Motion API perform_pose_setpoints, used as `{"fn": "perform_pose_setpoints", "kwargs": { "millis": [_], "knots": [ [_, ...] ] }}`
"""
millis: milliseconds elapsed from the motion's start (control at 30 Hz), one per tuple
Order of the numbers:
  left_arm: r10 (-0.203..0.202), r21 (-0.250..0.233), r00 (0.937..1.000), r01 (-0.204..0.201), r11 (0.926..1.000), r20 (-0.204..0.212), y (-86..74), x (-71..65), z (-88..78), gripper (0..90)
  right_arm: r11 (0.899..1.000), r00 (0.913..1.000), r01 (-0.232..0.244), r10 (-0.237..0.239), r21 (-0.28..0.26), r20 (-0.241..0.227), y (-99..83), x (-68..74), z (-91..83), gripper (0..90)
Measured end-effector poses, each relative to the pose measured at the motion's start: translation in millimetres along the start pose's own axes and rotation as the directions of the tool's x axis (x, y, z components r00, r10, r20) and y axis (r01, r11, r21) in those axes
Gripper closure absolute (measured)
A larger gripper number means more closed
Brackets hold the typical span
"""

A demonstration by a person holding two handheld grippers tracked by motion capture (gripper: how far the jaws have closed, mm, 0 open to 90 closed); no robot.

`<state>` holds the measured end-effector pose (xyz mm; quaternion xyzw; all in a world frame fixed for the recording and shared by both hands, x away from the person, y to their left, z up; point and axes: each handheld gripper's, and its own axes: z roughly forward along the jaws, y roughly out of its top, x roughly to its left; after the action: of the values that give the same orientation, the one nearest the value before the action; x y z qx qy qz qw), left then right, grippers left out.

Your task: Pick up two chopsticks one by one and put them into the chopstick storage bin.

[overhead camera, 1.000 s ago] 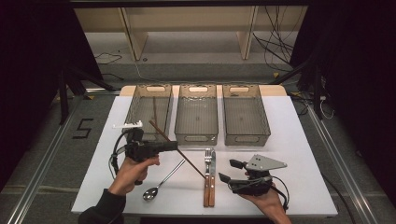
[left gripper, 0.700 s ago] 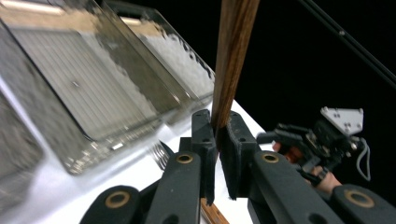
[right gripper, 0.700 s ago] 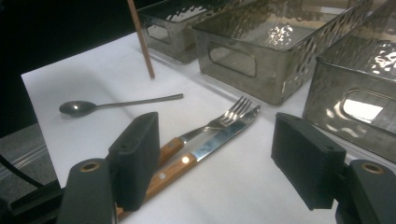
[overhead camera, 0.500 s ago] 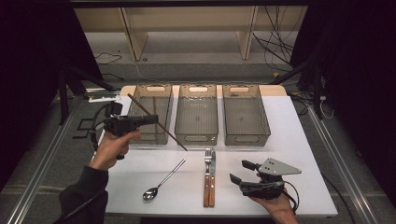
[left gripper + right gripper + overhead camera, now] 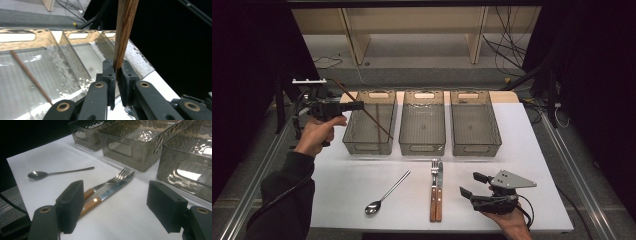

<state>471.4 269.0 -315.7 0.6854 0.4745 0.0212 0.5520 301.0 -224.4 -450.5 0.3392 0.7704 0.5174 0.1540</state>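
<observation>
The left gripper (image 5: 357, 105) hangs above the near left corner of the leftmost of three smoked clear plastic bins (image 5: 371, 121), its jaws closed on a thin dark wooden chopstick (image 5: 364, 109). In the high view the stick runs on a slant from behind the gripper down over that bin, its lower end reaching toward the bin's near right part; whether the tip touches the floor of the bin I cannot tell. In the left gripper view the chopstick (image 5: 123, 32) rises between the pinched jaws, and a second, matching stick (image 5: 30, 75) already lies slantwise inside the bin.

The step in hand looks like sorting tableware into bins: this chopstick is being carried to join its mate. The next move calls for lowering the gripper until the stick lies inside the walls, then parting the jaws so it drops flat rather than tipping over the rim.

The right gripper (image 5: 473, 186) rests low over the white surface (image 5: 522, 150) near its front right, jaws wide apart and holding nothing. Just to its left lie a wooden-handled fork (image 5: 433, 187) and a wooden-handled knife (image 5: 439, 189) side by side, touching, and further left a steel spoon (image 5: 386, 193). They are likely next.
</observation>
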Motion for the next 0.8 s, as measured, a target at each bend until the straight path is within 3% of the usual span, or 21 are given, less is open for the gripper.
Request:
{"fn": "perform_pose_setpoints", "kwargs": {
  "millis": [367, 600, 800],
  "knots": [
    [-0.025, 0.052, 0.9945, 0.03, 0.9982, -0.102, 11.5, 26.6, 10.3, 84.3, 1.0, 1.0, -0.001, 0.001, 0.0, -0.001, -0.9, -0.8, -0.4, 30.3],
    [-0.028, 0.09, 0.9903, 0.041, 0.9951, -0.136, 5.1, 34.7, 23.7, 84.3, 1.0, 1.0, -0.001, 0.001, 0.003, -0.002, -1.2, -0.7, 0.2, 30.4],
    [-0.03, 0.131, 0.9897, 0.049, 0.9902, -0.14, 2.1, 36.4, 38.1, 84.3, 1.0, 1.0, -0.002, 0.002, 0.003, -0.003, -1.4, -0.9, 0.4, 30.4]
  ]
}}
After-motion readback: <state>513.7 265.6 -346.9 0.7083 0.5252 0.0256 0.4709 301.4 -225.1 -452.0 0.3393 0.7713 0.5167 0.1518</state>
